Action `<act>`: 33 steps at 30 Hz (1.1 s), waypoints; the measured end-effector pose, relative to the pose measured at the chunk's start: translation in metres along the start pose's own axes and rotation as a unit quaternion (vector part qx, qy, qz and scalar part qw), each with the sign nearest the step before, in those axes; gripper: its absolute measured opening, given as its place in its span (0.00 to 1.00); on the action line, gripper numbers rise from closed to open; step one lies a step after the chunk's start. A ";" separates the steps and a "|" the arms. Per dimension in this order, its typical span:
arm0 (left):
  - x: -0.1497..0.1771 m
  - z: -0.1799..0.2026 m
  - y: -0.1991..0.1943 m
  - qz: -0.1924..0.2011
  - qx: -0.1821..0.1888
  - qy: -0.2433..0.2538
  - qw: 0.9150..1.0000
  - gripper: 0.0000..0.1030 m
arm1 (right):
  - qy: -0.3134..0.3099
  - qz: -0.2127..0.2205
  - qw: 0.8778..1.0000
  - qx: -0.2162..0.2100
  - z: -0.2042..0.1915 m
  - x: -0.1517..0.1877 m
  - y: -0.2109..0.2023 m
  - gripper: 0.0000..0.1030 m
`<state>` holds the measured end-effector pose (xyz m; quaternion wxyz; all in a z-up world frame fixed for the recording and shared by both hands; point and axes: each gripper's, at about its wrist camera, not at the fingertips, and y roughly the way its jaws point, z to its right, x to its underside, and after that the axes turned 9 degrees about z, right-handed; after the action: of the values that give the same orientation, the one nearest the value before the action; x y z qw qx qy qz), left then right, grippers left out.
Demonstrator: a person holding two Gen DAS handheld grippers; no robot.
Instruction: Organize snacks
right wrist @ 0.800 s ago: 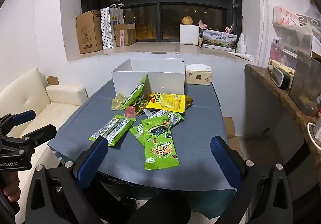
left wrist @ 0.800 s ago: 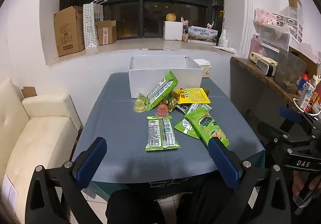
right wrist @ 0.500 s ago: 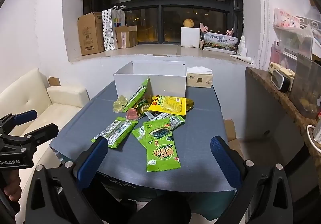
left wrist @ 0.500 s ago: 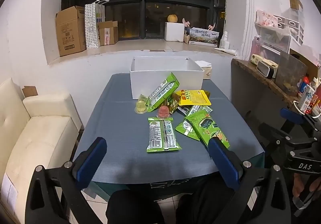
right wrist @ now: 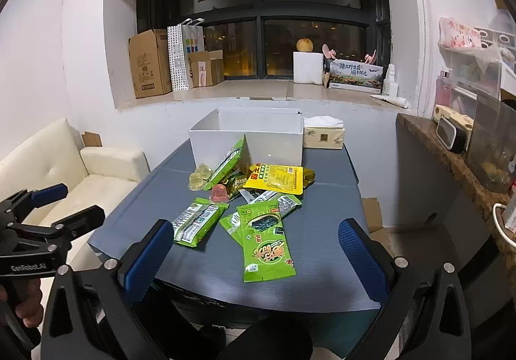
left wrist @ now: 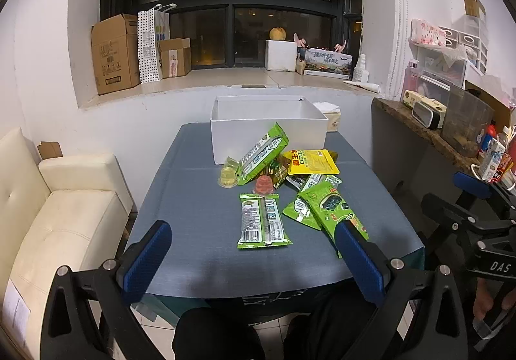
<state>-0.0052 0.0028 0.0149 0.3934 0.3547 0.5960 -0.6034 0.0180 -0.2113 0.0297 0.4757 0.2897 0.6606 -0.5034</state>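
Observation:
A pile of snacks lies on the blue-grey table: a green packet nearest me, a green seaweed packet to its right, a yellow packet, a red jelly cup, a yellow jelly cup, and a green packet leaning on the open white box behind. My left gripper is open and empty over the table's near edge. My right gripper is open and empty; the seaweed packet lies between its fingers in view, beyond them.
A cream sofa stands left of the table. A tissue box sits right of the white box. A stone counter with containers runs along the right. Cardboard boxes stand on the window sill.
Both grippers have moved slightly forward toward the table and tilted upward; the snacks sit a little lower in both views. Nothing was grasped.

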 end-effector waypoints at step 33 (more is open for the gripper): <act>-0.001 -0.001 -0.004 0.001 0.001 -0.005 1.000 1.00 | 0.015 -0.005 1.000 0.005 0.002 0.000 -0.001 1.00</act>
<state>-0.0081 0.0037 0.0174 0.3968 0.3526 0.5930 -0.6054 0.0180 -0.2139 0.0299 0.4616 0.2961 0.6666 -0.5049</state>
